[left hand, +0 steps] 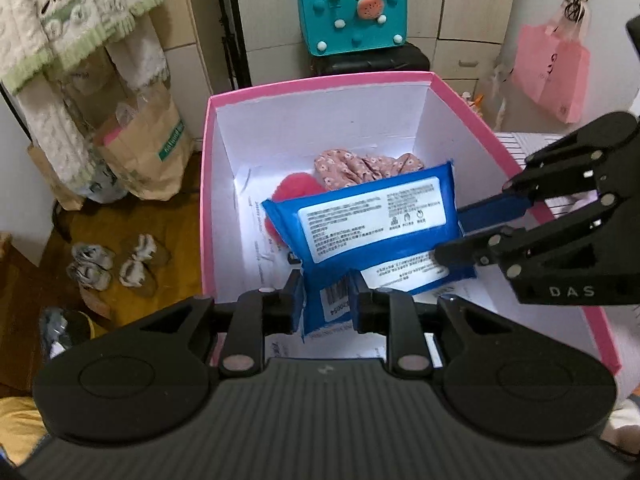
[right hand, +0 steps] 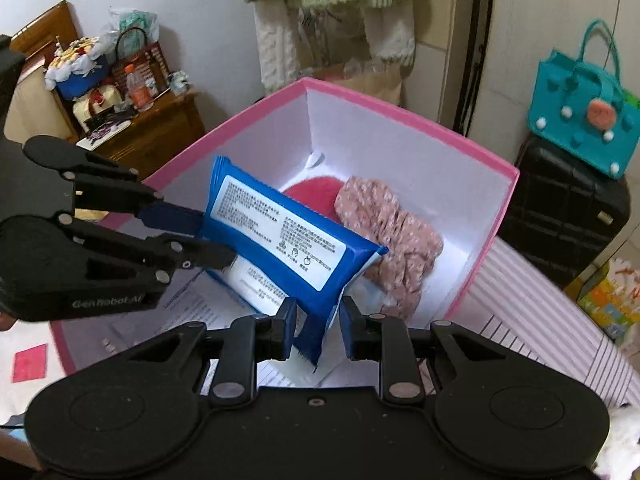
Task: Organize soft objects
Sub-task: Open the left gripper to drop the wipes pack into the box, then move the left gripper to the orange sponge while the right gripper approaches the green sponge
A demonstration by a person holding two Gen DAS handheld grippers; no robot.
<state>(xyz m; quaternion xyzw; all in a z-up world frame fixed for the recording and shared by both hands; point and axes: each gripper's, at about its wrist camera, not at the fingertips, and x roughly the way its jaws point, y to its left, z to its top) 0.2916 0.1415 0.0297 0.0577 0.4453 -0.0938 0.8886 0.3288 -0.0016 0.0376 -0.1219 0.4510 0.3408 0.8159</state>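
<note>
A blue wipes pack (left hand: 372, 216) (right hand: 280, 240) with a white label hangs tilted inside the pink box (left hand: 320, 80) (right hand: 400, 112). My left gripper (left hand: 326, 308) (right hand: 208, 236) is shut on one end of it, and my right gripper (right hand: 318, 324) (left hand: 456, 232) is shut on the opposite end. A second blue pack (left hand: 404, 276) (right hand: 248, 280) lies just beneath, partly hidden. Deeper in the box lie a pink floral cloth (left hand: 360, 166) (right hand: 384, 224) and a red fluffy item (left hand: 298, 190) (right hand: 316, 194), on printed paper.
The box sits on a striped sheet (right hand: 540, 320). Behind it a teal bag (left hand: 352, 20) rests on a black suitcase (left hand: 372, 60). A pink bag (left hand: 552, 72) hangs to the right. Paper bags (left hand: 148, 148) and slippers (left hand: 116, 264) are on the floor; a cluttered wooden nightstand (right hand: 160, 132) stands nearby.
</note>
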